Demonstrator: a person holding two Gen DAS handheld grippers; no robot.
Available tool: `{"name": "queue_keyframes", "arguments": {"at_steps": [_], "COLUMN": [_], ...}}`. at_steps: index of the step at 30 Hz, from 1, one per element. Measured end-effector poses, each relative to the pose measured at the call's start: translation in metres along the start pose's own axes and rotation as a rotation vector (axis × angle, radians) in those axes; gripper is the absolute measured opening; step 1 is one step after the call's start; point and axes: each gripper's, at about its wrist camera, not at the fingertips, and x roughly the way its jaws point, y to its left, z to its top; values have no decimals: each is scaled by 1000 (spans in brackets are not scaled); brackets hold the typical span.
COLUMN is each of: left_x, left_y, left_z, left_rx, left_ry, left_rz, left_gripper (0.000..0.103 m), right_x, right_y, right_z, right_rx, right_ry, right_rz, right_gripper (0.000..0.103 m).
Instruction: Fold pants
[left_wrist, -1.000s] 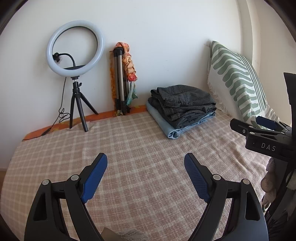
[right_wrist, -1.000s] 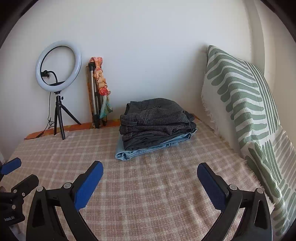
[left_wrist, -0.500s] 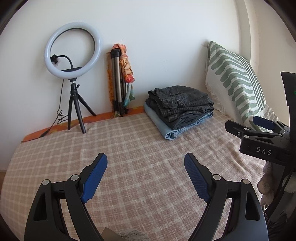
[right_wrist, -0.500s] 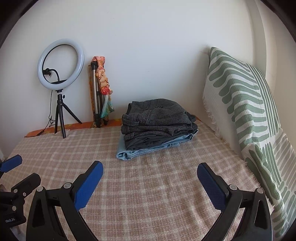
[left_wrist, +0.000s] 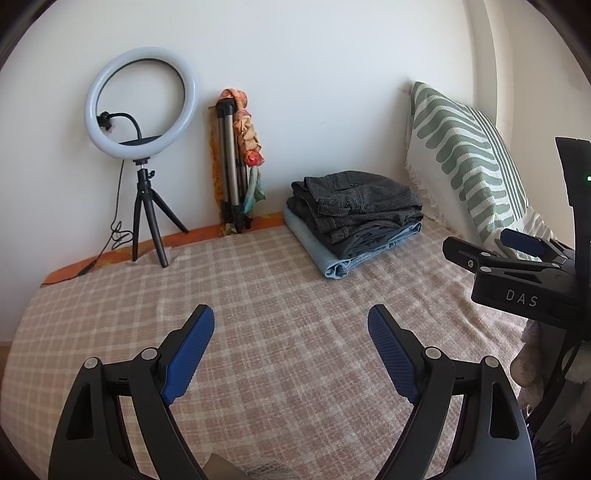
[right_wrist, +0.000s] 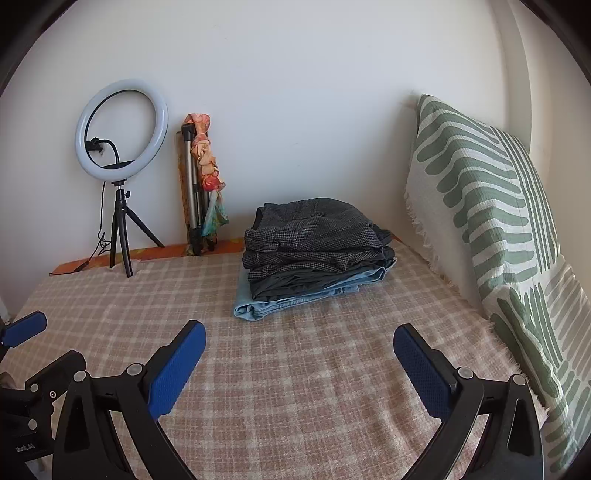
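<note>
A stack of folded pants (left_wrist: 354, 218) lies at the far side of the checked bedspread (left_wrist: 277, 302), dark grey pairs on top of a light blue pair; it also shows in the right wrist view (right_wrist: 314, 254). My left gripper (left_wrist: 291, 339) is open and empty, held above the bedspread well short of the stack. My right gripper (right_wrist: 299, 354) is open and empty, also short of the stack. The right gripper shows at the right edge of the left wrist view (left_wrist: 517, 266); the left gripper shows at the left edge of the right wrist view (right_wrist: 26, 354).
A ring light on a small tripod (left_wrist: 140, 147) stands at the back left by the wall. A folded tripod with an orange cloth (left_wrist: 236, 162) leans on the wall. A green-striped pillow (right_wrist: 491, 221) stands along the right side.
Both grippers have drifted back and slightly up, so the stack and wall look a little farther away. Both stay open and empty.
</note>
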Motion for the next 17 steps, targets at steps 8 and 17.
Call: {"name": "queue_keyframes", "arguments": {"at_steps": [8, 17], "left_x": [-4, -5], "left_y": [-2, -2], "left_z": [1, 1], "left_rx": [16, 21], "left_ry": [-22, -29], "left_rz": [3, 4], "left_gripper": [85, 85], "right_x": [0, 0], "right_y": [1, 2], "right_z": [0, 0], "right_rx": [5, 7], "right_ry": [-1, -2], "right_rz": [4, 10], "right_gripper": [103, 103]}}
